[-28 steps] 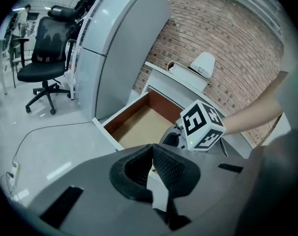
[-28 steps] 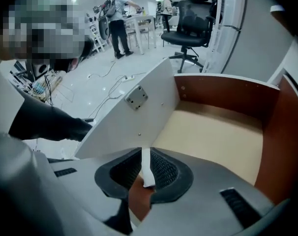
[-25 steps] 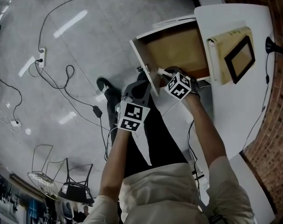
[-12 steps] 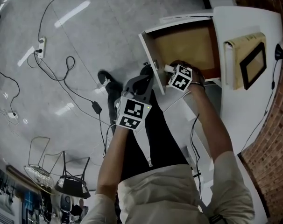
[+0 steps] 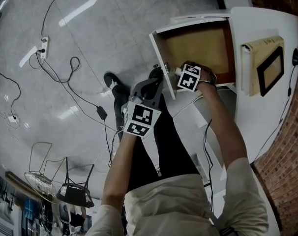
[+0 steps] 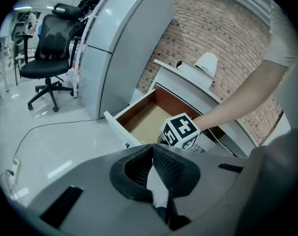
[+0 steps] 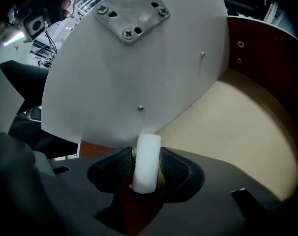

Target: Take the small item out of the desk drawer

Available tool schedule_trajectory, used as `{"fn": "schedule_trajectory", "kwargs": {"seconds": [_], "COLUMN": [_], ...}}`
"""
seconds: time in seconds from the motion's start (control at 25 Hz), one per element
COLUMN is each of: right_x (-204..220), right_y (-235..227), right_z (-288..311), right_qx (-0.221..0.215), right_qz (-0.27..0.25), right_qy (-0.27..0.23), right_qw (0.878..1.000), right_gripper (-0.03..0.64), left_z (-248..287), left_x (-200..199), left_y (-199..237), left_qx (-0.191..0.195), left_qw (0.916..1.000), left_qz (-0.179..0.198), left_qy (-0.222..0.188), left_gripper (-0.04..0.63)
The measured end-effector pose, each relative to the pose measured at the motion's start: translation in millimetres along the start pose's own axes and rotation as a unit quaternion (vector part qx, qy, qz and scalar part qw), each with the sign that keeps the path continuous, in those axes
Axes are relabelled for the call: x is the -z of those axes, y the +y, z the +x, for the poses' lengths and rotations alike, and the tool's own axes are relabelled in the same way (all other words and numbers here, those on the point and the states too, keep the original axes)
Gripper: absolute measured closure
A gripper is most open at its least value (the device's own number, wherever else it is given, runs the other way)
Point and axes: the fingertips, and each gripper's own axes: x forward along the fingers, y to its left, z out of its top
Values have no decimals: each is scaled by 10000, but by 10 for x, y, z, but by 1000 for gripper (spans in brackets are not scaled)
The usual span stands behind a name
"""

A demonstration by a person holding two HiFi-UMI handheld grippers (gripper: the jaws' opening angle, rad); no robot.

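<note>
The left tongs point(image 6: 152, 154) hang closed and empty above the floor. To their right the drawer point(image 5: 161, 53) stands open, its bottom bare. At its front corner the right tongs point(image 7: 146, 176) are opening around a small white block point(image 7: 148, 151), probably the item. With the grip loosening, it could drop back into the drawer.

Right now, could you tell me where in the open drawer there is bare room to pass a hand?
The drawer floor is bare from the white front panel to the brown wall. It is crowded only at the front, where the right tool, jaws opening, straddles a white piece.
</note>
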Motion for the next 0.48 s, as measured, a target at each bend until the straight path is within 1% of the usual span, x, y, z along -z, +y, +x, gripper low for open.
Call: {"fn": "schedule_trajectory", "kwargs": {"seconds": [0.12,0.2,0.28,0.32,0.48], "right_x": [36,57,90,98,76], "right_y": [15,23,15,8,-11], "right_z": [58,102,138,147,116], "right_qx": [-33,-19,72,120,208], "right_qz": [79,174,156,130,118], "right_qy": [157,263,410,454,366], "right_qw": [9998,9995,9990,9988,9990], "right_gripper": [413,426,460,462,468], "left_z": [9,10,13,14,8], "left_x": [-16,-29,-40,-45,-35], "left_y": [-24,-27,-29,-28,-15], "left_qx": [14,14,10,5,-24], "left_qw": [10000,10000,10000,10000,10000], "left_qz": [5,13,22,28,43], "left_qy": [-16,-37,-48,-48,-54], "left_gripper": [578,578,578,578,578]}}
